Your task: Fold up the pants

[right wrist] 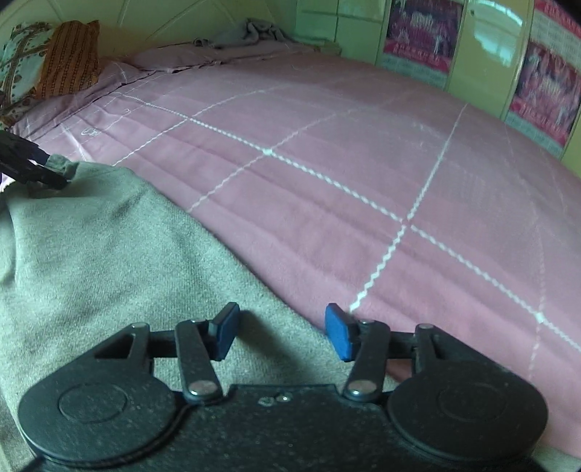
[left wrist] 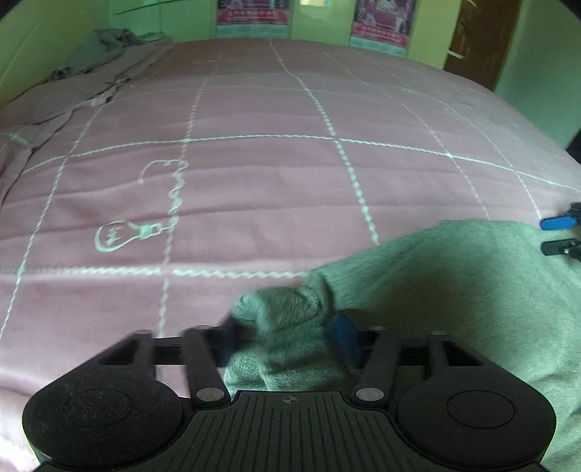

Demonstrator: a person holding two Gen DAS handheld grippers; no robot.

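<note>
Presently we find the grey-green pants (left wrist: 454,287) lying on the near part of a pink bedspread (left wrist: 272,174) (white grid lines, a stitched light-bulb motif). We note the left gripper (left wrist: 290,337) pinching a bunched corner of the fabric between its blue pads. The right gripper (right wrist: 283,330) hovers at the cloth's edge, jaws spread, nothing between them. Further off, a grey garment (right wrist: 250,34) and patterned pillows (right wrist: 54,58) sit by the green wall (left wrist: 537,54).

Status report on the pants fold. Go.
Left gripper pinching a bunched corner of the grey pants. Right gripper open over the pants' edge. Pink bedspread ahead.
</note>
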